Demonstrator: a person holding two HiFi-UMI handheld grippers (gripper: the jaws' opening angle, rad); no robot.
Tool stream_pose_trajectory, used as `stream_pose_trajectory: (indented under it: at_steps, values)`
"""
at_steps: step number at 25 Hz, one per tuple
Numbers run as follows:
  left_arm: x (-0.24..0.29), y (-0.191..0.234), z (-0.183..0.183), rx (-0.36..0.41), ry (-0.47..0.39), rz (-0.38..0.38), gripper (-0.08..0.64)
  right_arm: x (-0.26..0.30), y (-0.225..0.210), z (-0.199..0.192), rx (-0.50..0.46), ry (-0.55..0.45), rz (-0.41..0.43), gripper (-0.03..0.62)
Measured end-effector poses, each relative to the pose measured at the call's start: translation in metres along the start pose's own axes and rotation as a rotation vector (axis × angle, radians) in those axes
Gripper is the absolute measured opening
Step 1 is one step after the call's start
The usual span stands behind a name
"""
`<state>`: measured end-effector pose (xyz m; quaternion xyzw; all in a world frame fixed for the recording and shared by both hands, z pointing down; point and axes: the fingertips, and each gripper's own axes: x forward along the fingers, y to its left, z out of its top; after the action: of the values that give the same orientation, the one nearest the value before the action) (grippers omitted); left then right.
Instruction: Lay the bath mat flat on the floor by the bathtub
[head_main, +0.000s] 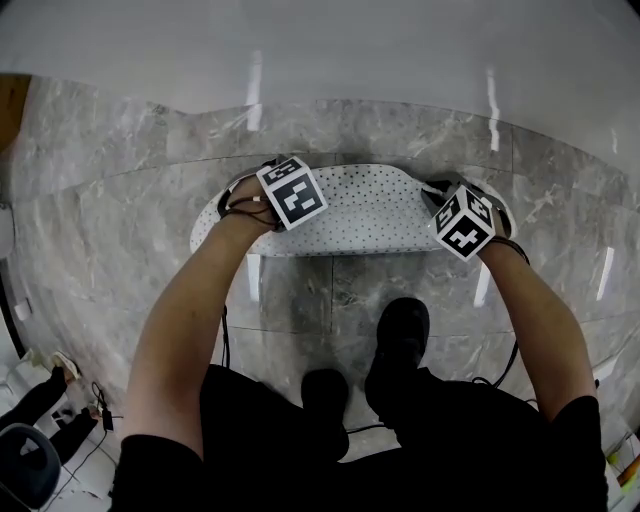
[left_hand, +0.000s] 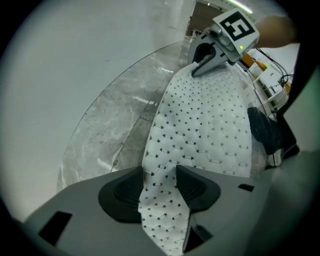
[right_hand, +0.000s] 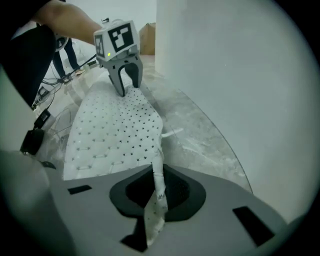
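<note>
Mat (head_main: 370, 212): white, dotted, centre of head view, mostly flat on grey marble floor (head_main: 110, 210), near white tub (head_main: 320, 50) at top. Left gripper (left_hand: 161, 189) at mat's left end, jaws fairly wide, mat fold filling gap, pads on it. Right gripper (right_hand: 156, 192) at right end, jaws narrow, pinching thin edge. Black shoes (head_main: 400, 335) lower centre, just below mat.

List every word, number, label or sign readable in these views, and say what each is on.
None can be read.
Left marker cube and right marker cube: black-and-white square patterns only, no letters.
Bath mat: dotted texture, no print.
Coloured packet at the head view's lower right: too small to read.
</note>
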<state>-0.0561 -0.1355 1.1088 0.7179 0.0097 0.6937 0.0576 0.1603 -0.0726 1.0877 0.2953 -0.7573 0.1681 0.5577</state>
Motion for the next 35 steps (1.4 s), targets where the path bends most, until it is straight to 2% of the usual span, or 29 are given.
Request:
stream_pose_trajectory:
  at_steps: [3, 5, 8, 10, 11, 13, 14, 15, 17, 19, 21, 22, 24, 26, 27, 30, 32, 34, 35]
  values:
    - [-0.001, -0.001, 0.0, 0.02, 0.005, 0.008, 0.172, -0.015, -0.021, 0.009, 0.024, -0.078, -0.072, 0.043]
    - [-0.008, 0.012, 0.001, 0.03, -0.01, 0.06, 0.108, -0.022, -0.035, 0.016, -0.007, -0.099, -0.136, 0.041]
    - [-0.029, 0.038, 0.009, -0.037, -0.094, 0.129, 0.118, -0.027, -0.059, 0.024, -0.009, -0.111, -0.216, 0.041]
    - [-0.051, 0.056, 0.022, -0.069, -0.184, 0.221, 0.118, -0.029, -0.077, 0.024, 0.034, -0.106, -0.266, 0.041]
    - [-0.066, 0.067, 0.029, -0.074, -0.23, 0.3, 0.118, -0.029, -0.087, 0.022, 0.066, -0.101, -0.29, 0.041]
    - [-0.1, 0.092, 0.039, -0.076, -0.306, 0.487, 0.009, -0.029, -0.109, 0.02, 0.143, -0.095, -0.332, 0.049]
    - [-0.115, 0.102, 0.042, -0.084, -0.336, 0.555, 0.011, -0.029, -0.118, 0.02, 0.173, -0.093, -0.351, 0.065]
    - [-0.124, 0.107, 0.043, -0.098, -0.358, 0.593, 0.011, -0.029, -0.127, 0.021, 0.191, -0.094, -0.369, 0.096]
    - [-0.128, 0.106, 0.041, -0.121, -0.376, 0.595, 0.027, -0.033, -0.142, 0.023, 0.217, -0.119, -0.408, 0.179]
    - [-0.118, 0.093, 0.036, -0.097, -0.364, 0.562, 0.075, -0.046, -0.153, 0.023, 0.271, -0.176, -0.449, 0.186]
    - [-0.106, 0.073, 0.026, -0.046, -0.355, 0.512, 0.092, -0.066, -0.152, 0.023, 0.318, -0.25, -0.487, 0.19]
    - [-0.1, 0.06, 0.022, -0.019, -0.361, 0.473, 0.094, -0.077, -0.144, 0.025, 0.302, -0.285, -0.499, 0.19]
    - [-0.089, 0.031, 0.017, 0.043, -0.389, 0.358, 0.092, -0.091, -0.104, 0.033, 0.16, -0.341, -0.475, 0.185]
    - [-0.077, 0.003, 0.015, 0.1, -0.404, 0.208, 0.059, -0.091, -0.043, 0.042, -0.024, -0.377, -0.369, 0.134]
    - [-0.072, -0.009, 0.014, 0.112, -0.403, 0.131, 0.049, -0.087, -0.012, 0.043, -0.093, -0.382, -0.296, 0.127]
    - [-0.059, -0.037, 0.014, 0.118, -0.395, -0.034, 0.059, -0.063, 0.066, 0.029, -0.207, -0.317, -0.062, 0.13]
    - [-0.047, -0.057, 0.016, 0.119, -0.385, -0.136, 0.167, -0.047, 0.092, 0.005, -0.252, -0.227, 0.034, 0.173]
    - [-0.035, -0.081, 0.014, 0.107, -0.356, -0.256, 0.222, -0.034, 0.099, -0.024, -0.28, -0.132, 0.077, 0.221]
    - [-0.029, -0.091, 0.011, 0.117, -0.32, -0.293, 0.249, -0.028, 0.097, -0.039, -0.284, -0.086, 0.088, 0.249]
